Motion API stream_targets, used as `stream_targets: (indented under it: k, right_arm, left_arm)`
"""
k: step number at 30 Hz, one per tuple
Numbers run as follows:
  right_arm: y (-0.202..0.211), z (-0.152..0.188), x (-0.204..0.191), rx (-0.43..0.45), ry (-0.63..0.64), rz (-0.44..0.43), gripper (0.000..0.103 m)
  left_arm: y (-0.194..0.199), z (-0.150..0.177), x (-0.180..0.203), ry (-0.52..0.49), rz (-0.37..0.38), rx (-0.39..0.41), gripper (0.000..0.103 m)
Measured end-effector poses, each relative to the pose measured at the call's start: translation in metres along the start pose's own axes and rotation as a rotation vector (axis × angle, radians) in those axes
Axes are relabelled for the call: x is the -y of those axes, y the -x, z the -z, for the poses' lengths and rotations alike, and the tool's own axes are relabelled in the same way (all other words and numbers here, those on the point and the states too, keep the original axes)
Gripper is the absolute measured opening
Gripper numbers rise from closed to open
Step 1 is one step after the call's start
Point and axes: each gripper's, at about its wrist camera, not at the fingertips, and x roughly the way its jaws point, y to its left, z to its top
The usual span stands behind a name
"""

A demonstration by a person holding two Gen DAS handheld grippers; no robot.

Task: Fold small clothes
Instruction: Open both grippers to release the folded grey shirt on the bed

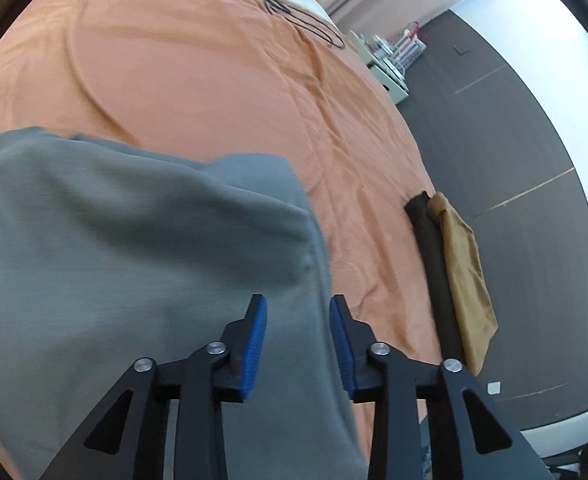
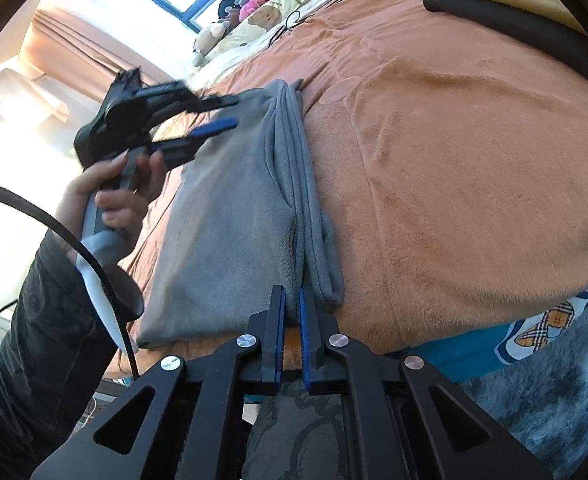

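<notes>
A grey garment (image 1: 142, 260) lies folded on the orange bed cover (image 1: 214, 92). My left gripper (image 1: 298, 304) hovers above its right edge, open and empty. In the right wrist view the garment (image 2: 230, 216) lies lengthwise with stacked folds along its right side. My left gripper (image 2: 226, 112) shows there above the garment's far end, held by a hand. My right gripper (image 2: 291, 294) sits at the garment's near edge with its jaws almost closed; a narrow gap shows between the blue pads and nothing is visibly pinched.
Folded black (image 1: 434, 264) and tan (image 1: 466, 276) clothes lie at the bed's right edge, also in the right wrist view (image 2: 506, 8). Black cables (image 1: 294, 12) lie at the far end. Pillows and soft toys (image 2: 262, 4) sit at the head. Dark floor (image 1: 514, 128) lies beyond.
</notes>
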Motion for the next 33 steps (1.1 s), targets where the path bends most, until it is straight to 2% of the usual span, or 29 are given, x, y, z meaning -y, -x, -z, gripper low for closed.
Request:
stream_targets:
  k: [9, 15, 17, 18, 19, 21, 25, 33]
  right_arm:
    - [0.001, 0.005, 0.01, 0.014, -0.029, 0.022, 0.003]
    - [0.002, -0.001, -0.004, -0.016, 0.005, 0.019, 0.006]
    - [0.007, -0.006, -0.009, -0.009, 0.022, 0.02, 0.01]
    - [0.01, -0.01, -0.011, 0.001, 0.03, 0.02, 0.019]
    - [0.012, -0.013, -0.012, 0.008, 0.032, 0.021, 0.033]
    - [0.016, -0.02, -0.014, 0.034, 0.039, 0.016, 0.05]
    - [0.017, -0.038, -0.021, 0.049, 0.063, 0.012, 0.051]
    - [-0.006, -0.08, -0.028, 0.039, 0.109, 0.008, 0.051]
  left_arm:
    - [0.049, 0.023, -0.035, 0.018, -0.045, 0.041, 0.038]
    - [0.079, 0.042, -0.062, 0.043, -0.073, 0.07, 0.041]
    - [0.086, 0.047, -0.069, 0.056, -0.081, 0.081, 0.042]
    - [0.09, 0.049, -0.073, 0.063, -0.082, 0.087, 0.043]
    - [0.093, 0.051, -0.077, 0.071, -0.083, 0.092, 0.045]
    - [0.098, 0.055, -0.083, 0.081, -0.085, 0.101, 0.05]
    - [0.109, 0.062, -0.092, 0.098, -0.094, 0.129, 0.061]
    - [0.12, 0.067, -0.115, 0.142, -0.101, 0.15, 0.061]
